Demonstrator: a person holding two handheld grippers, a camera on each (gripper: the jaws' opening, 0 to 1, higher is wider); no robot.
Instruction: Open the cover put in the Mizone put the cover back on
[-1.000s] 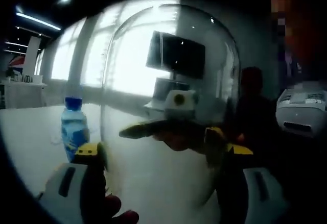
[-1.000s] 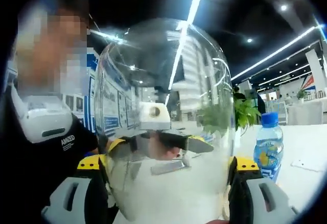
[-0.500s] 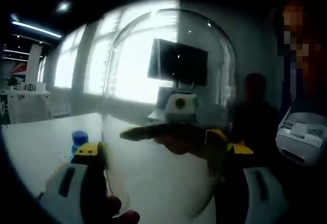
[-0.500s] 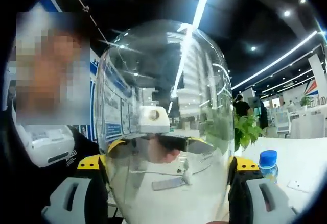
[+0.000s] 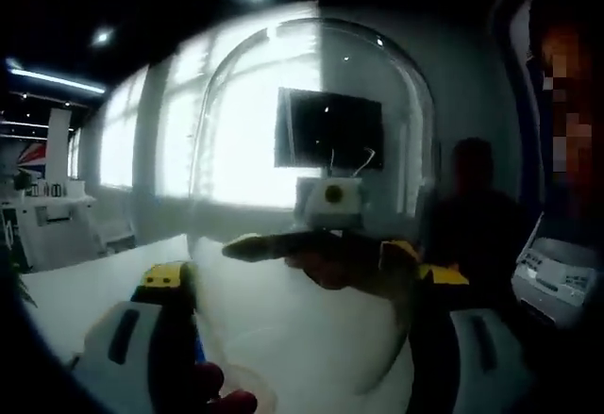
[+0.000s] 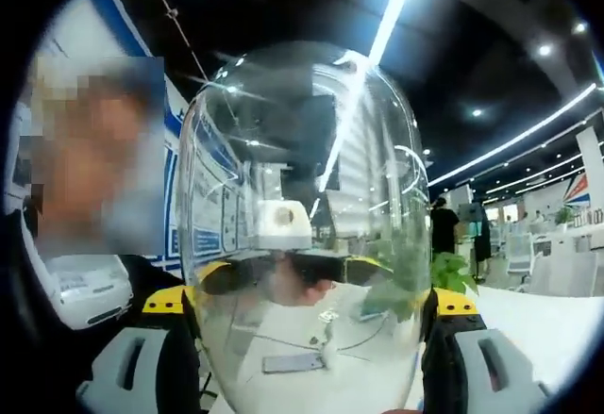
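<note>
Lifted higher than a second ago, the clear dome-shaped glass cover (image 6: 302, 235) has left the blue-capped bottle below both views. The left gripper (image 5: 293, 291) and right gripper (image 6: 307, 306) each clamp the dome between their jaws, facing one another through it. It looks smooth, rigid and breakable; gripping low on its walls seems safest.

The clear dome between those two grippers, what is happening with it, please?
A person holds the clear dome cover between two handheld grippers, one on each side. The right gripper has its fingers against the dome's walls, and so does the left gripper. The cover is up in the air, with the white table seen through and below it. Each view shows the opposite gripper through the dome.
</note>
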